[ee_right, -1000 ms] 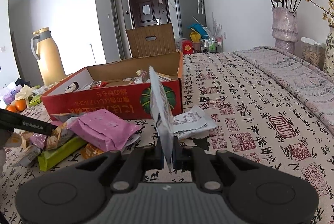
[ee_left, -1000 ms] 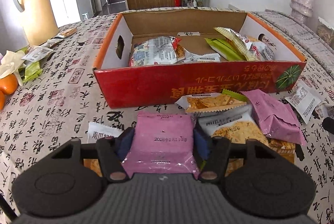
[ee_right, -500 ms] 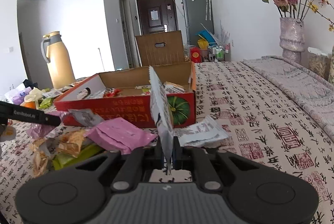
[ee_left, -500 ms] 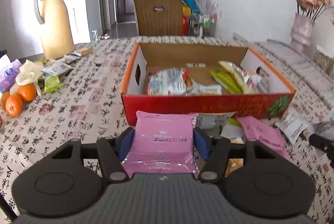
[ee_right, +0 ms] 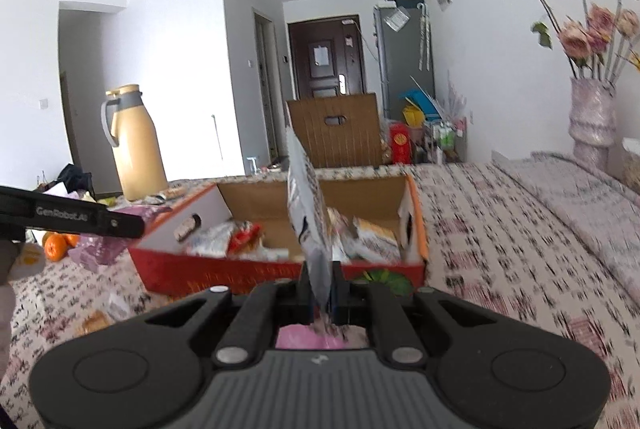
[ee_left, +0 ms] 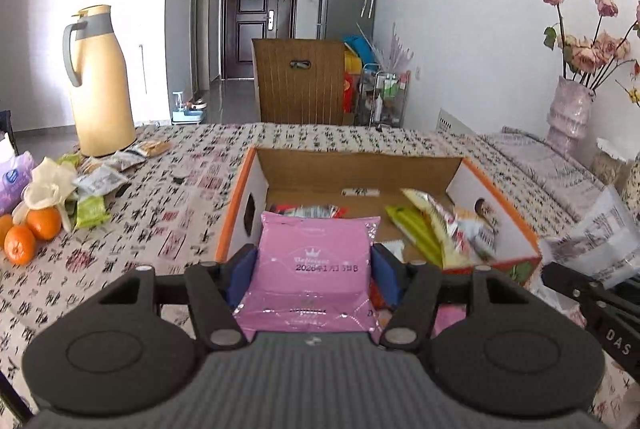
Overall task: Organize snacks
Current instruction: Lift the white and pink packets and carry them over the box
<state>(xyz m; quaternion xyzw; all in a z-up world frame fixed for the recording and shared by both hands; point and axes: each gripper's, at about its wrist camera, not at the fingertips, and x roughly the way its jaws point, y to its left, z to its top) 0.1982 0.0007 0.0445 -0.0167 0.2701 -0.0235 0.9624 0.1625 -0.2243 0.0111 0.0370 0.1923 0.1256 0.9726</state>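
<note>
My left gripper (ee_left: 314, 265) is shut on a pink snack packet (ee_left: 314, 269) and holds it raised at the near edge of the open red cardboard box (ee_left: 256, 197). The box holds several snack packets (ee_left: 440, 229). My right gripper (ee_right: 322, 289) is shut on a white printed snack packet (ee_right: 308, 213), held edge-on and raised in front of the same box (ee_right: 240, 275). The right gripper also shows at the right of the left wrist view (ee_left: 592, 305) with its white packet (ee_left: 600, 241).
A yellow thermos jug (ee_left: 100, 81) stands at the back left with loose packets (ee_left: 104, 173) and oranges (ee_left: 28, 233) near it. A vase of flowers (ee_left: 568, 113) stands at the right. A wooden chair (ee_left: 300, 85) is behind the table. Pink packets (ee_right: 320, 341) lie below the right gripper.
Both grippers have risen and moved towards the box with their packets. The loose packets in front of the box have dropped out of the left wrist view.
</note>
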